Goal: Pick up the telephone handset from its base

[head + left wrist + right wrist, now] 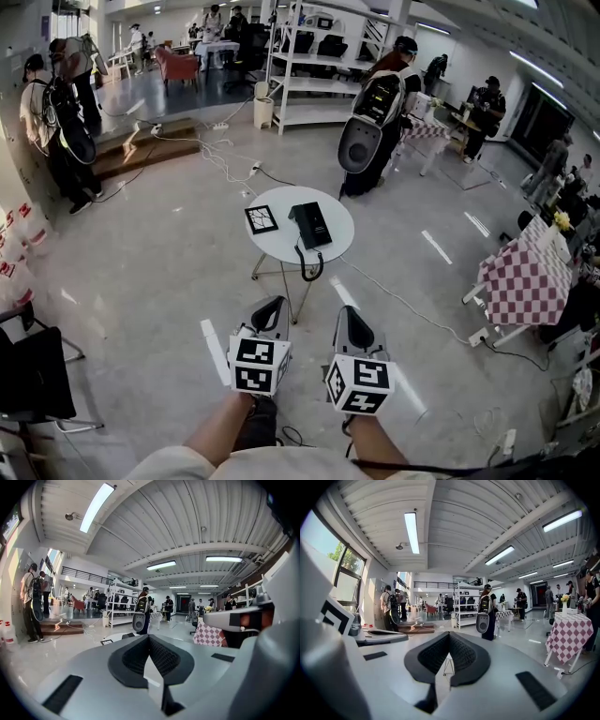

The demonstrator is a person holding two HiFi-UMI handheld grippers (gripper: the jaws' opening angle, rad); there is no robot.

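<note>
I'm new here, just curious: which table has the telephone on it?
The small round white table, holding the black telephone; the checked-cloth tables stand off right.

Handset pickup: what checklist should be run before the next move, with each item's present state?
1. Handset on base, on table: ok.
2. Left claw open: not ok, shut and empty.
3. Right claw open: not ok, shut and empty.
4. Claws at the table: not ok, both short of it.
5. Card apart from base: ok.
6. Cord free: cannot tell.

Head view steeply down; gripper views level, distant; table (281,202) seemingly shared.
</note>
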